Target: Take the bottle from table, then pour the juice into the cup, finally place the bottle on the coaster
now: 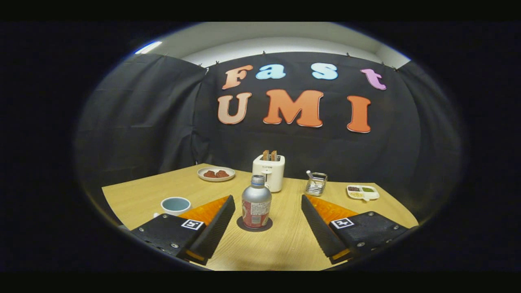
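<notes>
A silver bottle [256,202] with a red label and a screw cap stands upright on a dark round coaster [255,224], on the wooden table [285,244]. A white cup [175,205] with a pale blue inside sits to the left, partly hidden behind my left finger [203,228]. My gripper [267,201] is open, its two black and orange fingers spread wide. The bottle stands between the fingertips, nearer the left one, and neither finger touches it.
Beyond the bottle stands a white toaster [269,171] with two slices of toast in it. A plate of reddish food [216,173] lies at the back left. A small wire basket [316,184] and a divided white dish [362,192] sit at the right.
</notes>
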{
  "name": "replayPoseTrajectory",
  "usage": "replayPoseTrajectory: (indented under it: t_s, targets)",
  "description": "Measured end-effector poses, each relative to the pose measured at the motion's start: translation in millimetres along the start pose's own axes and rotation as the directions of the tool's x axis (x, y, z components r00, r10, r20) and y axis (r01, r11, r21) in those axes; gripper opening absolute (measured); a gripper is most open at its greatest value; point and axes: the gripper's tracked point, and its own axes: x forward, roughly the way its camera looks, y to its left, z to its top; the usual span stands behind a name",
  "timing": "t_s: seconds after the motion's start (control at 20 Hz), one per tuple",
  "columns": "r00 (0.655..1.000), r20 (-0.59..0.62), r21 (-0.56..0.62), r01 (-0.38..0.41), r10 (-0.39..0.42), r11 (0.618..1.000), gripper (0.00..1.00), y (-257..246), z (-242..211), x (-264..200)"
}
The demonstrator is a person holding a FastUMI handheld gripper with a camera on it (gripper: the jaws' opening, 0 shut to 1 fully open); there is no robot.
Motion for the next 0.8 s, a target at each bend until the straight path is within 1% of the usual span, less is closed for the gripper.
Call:
replayPoseTrajectory:
  t_s: [0.15,0.4,0.5,0.8]
  targets:
    - [0.998,0.056,0.017,0.023,-0.024,1.000,0.97,-15,32,-27]
    - [0.989,0.110,0.023,0.093,-0.095,0.995,0.98,-46,69,-72]
    - [0.983,0.133,0.024,0.124,-0.126,0.992,0.97,-57,79,-88]
    - [0.973,0.164,0.005,0.161,-0.160,0.987,0.97,-73,93,-128]
